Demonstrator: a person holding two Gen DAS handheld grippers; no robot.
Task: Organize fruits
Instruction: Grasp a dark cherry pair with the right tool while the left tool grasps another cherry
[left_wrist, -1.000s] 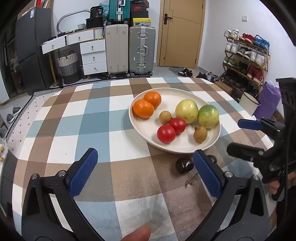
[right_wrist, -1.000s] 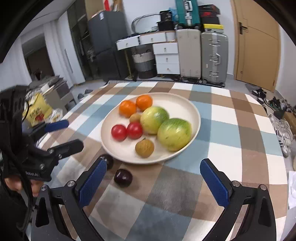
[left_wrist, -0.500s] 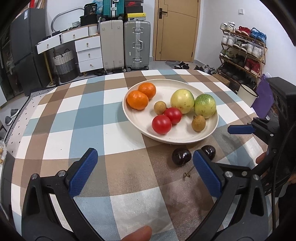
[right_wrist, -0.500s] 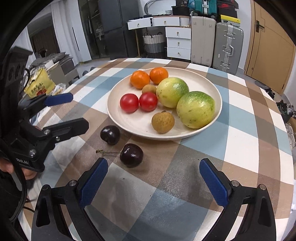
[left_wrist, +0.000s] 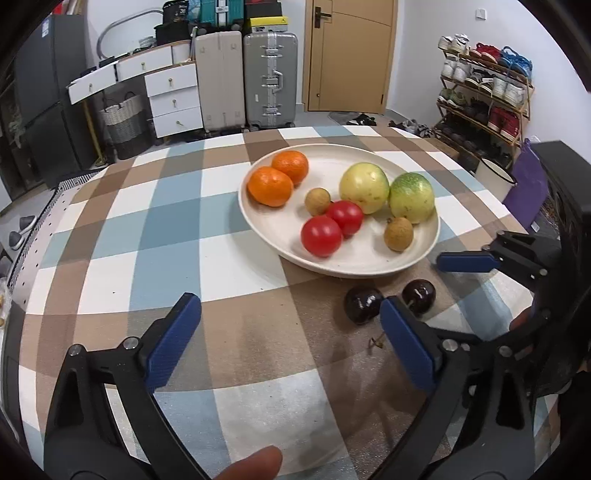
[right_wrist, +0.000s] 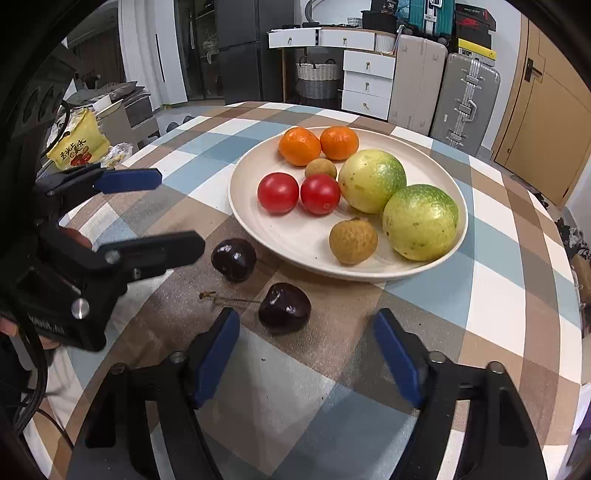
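A cream plate (left_wrist: 354, 258) (right_wrist: 295, 236) holds two oranges (left_wrist: 271, 185), two tomatoes (right_wrist: 279, 192), two longans and two green-yellow fruits (right_wrist: 421, 221). Two dark cherries lie on the checked cloth in front of it. My right gripper (right_wrist: 306, 350) is closing, and the stemmed cherry (right_wrist: 284, 308) (left_wrist: 418, 291) sits between its fingertips, untouched. The left gripper (left_wrist: 290, 332) (right_wrist: 181, 210) is wide and starting to close, with nothing between its pads. The other cherry (left_wrist: 364, 305) (right_wrist: 233, 259) rests just beside its right fingertip.
The round table's edge runs close on the right in the right wrist view. A yellow snack bag (right_wrist: 75, 147) lies off to the left. Suitcases (left_wrist: 271, 79), white drawers (left_wrist: 173, 98), a door and a shoe rack (left_wrist: 487, 92) stand behind.
The right gripper came down and closer to the stemmed cherry, and its jaws narrowed a good deal. The left gripper barely moved; its jaws drew in slightly.
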